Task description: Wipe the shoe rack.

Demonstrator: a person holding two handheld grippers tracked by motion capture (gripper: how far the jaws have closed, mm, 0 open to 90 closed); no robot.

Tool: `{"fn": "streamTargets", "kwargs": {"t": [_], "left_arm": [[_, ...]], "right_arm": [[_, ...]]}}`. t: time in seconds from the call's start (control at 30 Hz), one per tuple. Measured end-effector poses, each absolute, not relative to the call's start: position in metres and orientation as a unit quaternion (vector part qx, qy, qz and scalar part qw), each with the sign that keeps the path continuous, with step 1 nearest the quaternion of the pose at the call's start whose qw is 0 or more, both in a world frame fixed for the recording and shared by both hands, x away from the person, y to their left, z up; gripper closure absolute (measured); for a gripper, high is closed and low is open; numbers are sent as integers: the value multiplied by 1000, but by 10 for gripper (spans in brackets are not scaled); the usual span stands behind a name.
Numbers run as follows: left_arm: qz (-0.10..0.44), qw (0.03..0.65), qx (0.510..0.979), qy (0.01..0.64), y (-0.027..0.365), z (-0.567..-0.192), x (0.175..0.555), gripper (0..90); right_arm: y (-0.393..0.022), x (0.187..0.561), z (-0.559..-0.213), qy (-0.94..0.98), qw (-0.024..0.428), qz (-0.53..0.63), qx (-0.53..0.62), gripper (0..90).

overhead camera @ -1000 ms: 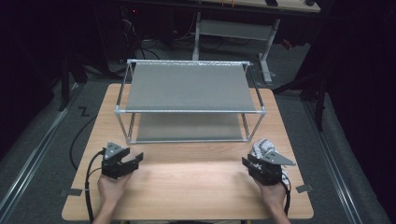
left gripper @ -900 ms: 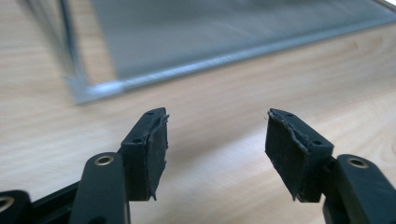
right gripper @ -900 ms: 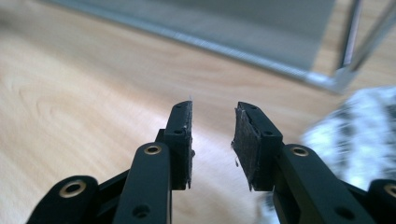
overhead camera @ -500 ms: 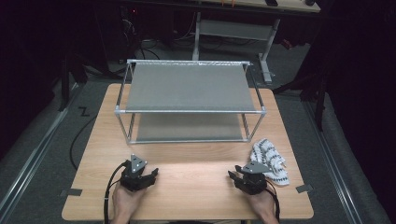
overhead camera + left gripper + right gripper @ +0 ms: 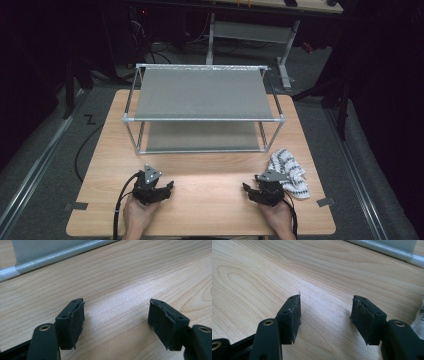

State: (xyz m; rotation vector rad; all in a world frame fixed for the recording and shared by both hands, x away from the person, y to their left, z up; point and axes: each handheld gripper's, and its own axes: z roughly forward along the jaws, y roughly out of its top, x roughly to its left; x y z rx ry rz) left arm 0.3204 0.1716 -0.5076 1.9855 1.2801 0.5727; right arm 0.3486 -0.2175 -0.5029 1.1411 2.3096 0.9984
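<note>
My left gripper (image 5: 167, 187) rests low over the wooden table (image 5: 210, 172) near its front edge, left of centre. Its jaws have just been opening and stand wide, with bare wood between them (image 5: 116, 302). My right gripper (image 5: 247, 190) sits opposite it at the front right. Its jaws have also just been opening, and nothing is between them (image 5: 327, 298). A crumpled white cloth with black markings (image 5: 289, 172) lies on the table just right of the right gripper, apart from its jaws, and its edge shows in the right gripper view (image 5: 420, 315).
A two-tier metal rack (image 5: 202, 107) with grey shelves stands on the far half of the table. Its lower front tube (image 5: 50, 258) (image 5: 387, 250) shows in both gripper views. Black cables trail off the near edge. Dark floor surrounds the table.
Both hands have drawn back toward the near edge and inward toward each other. The right gripper has come off the cloth, which now lies free beside it. Both pairs of jaws have opened wider.
</note>
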Motion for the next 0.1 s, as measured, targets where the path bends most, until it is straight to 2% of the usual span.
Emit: {"fn": "streamTargets", "kwargs": {"t": [0.1], "left_arm": [[221,348,766,494,172,-508,320,299]], "right_arm": [[-217,349,-503,821,188,355,406,409]]}}
